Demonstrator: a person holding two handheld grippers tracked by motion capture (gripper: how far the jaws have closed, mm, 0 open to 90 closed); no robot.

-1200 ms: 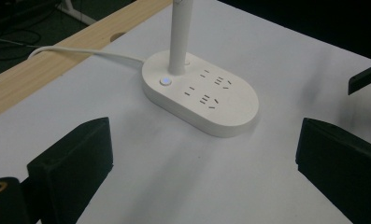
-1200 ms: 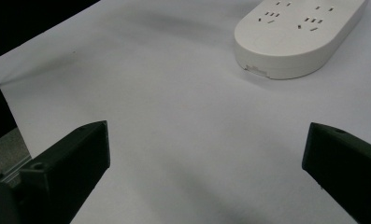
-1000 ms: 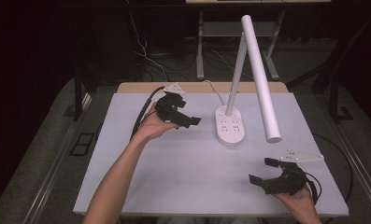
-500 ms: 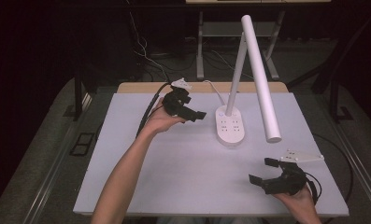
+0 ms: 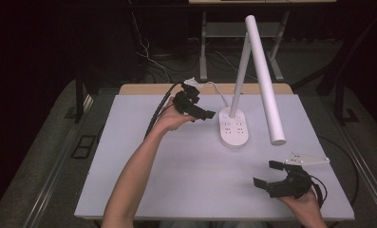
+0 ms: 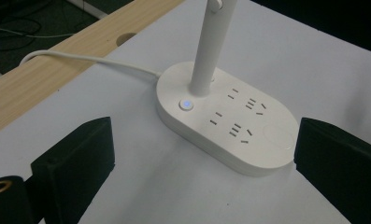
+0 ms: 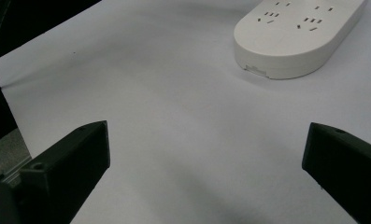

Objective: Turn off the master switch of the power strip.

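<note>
A white desk lamp stands on an oval base with socket holes, its long white head slanting down to the right. In the left gripper view the base lies just ahead, and a small button glows blue beside the stem. My left gripper hovers open just left of the base, nothing between its jaws. My right gripper is open and empty near the table's front right. From it, the base lies farther off, and the right gripper has bare table between its jaws.
The white table top has a wooden strip along its far edge. The lamp's white cord runs from the base over that strip. Black gripper cables trail off the back left. Dark floor and metal legs lie beyond.
My left gripper has moved right, closer to the lamp base. The right gripper has stayed where it was.
</note>
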